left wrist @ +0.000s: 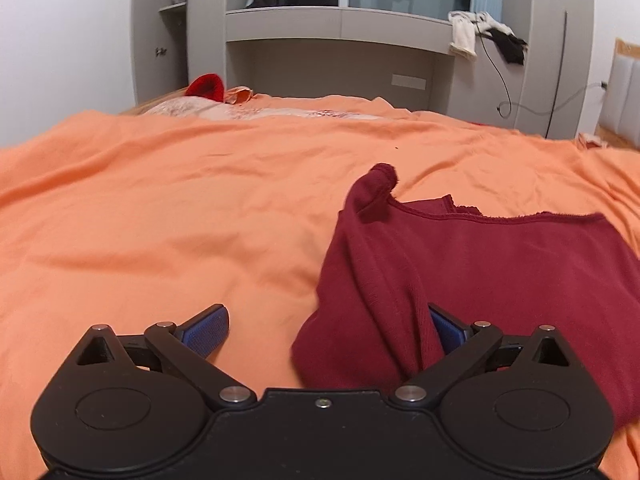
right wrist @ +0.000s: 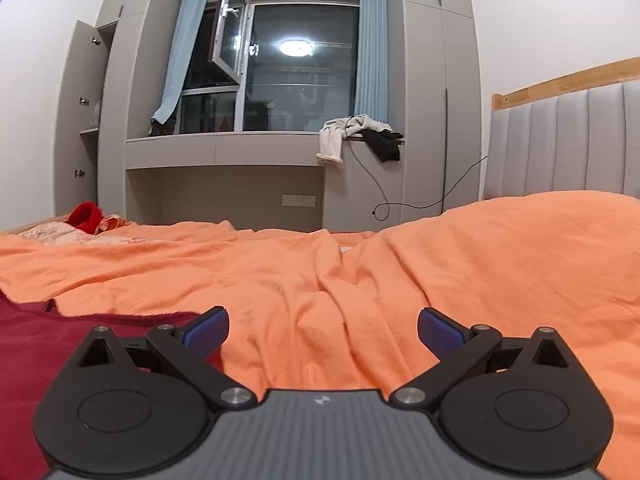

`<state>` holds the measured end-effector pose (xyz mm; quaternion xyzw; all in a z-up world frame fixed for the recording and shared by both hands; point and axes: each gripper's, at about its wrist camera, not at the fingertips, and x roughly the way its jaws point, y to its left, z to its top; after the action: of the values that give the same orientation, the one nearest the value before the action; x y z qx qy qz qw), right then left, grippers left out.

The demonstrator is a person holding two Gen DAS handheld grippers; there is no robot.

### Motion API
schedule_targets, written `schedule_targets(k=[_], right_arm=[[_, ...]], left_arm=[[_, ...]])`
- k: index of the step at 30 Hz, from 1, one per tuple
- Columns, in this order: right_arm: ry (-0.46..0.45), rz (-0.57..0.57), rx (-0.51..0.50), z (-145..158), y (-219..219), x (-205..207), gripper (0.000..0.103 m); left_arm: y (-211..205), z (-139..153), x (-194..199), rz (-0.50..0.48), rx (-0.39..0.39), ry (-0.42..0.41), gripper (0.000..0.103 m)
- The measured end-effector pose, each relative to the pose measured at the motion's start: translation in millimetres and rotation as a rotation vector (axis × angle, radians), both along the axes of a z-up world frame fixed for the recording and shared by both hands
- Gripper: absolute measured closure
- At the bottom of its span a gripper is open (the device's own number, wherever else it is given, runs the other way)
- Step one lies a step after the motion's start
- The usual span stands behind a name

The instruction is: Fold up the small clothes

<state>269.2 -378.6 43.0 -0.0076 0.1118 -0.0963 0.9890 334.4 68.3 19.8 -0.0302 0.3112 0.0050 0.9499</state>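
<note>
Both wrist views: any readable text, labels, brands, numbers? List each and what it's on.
None readable.
Right gripper body: a small embossed emblem, a symbol, no letters.
Wall sockets under the window ledge: no markings legible.
Maroon garment and orange bedspread: no tag or print visible.

**Open bedspread to the left, garment crowding the right**

The left gripper (left wrist: pixel 326 330) has bare orange bedspread (left wrist: pixel 160 208) ahead and to its left, nothing in the way. The maroon garment (left wrist: pixel 460 272) heaps up against its right finger, its raised corner blocking that side. The right gripper (right wrist: pixel 323 334) faces clear, wrinkled bedspread (right wrist: pixel 340 280); a swell of it rises to the right.
</note>
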Motion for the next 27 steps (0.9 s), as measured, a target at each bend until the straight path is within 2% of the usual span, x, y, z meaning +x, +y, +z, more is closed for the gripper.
schedule_targets(k=[7,12,24,27], right_arm=[[0.038,0.054,-0.059,-7.1,25.2,-7.8,0.0],[0.052,0.061,-0.047,-9.5,31.9,-11.8,0.0],[0.083,0.086,-0.045,-12.9,39.5,-6.6,0.0],[0.084,0.11,-0.049,-11.9,45.6,-7.3,0.0]], left_arm=[[5.3,4.7,-30.3,0.028,-0.012,-0.044,0.002],[6.1,3.1,-31.7,0.04,-0.015,-0.037,0.002],[7.7,12.3,-40.8,0.053,-0.049,-0.107,0.001],[8.7,11.6,-47.5,0.09,-0.079,-0.122,0.001]])
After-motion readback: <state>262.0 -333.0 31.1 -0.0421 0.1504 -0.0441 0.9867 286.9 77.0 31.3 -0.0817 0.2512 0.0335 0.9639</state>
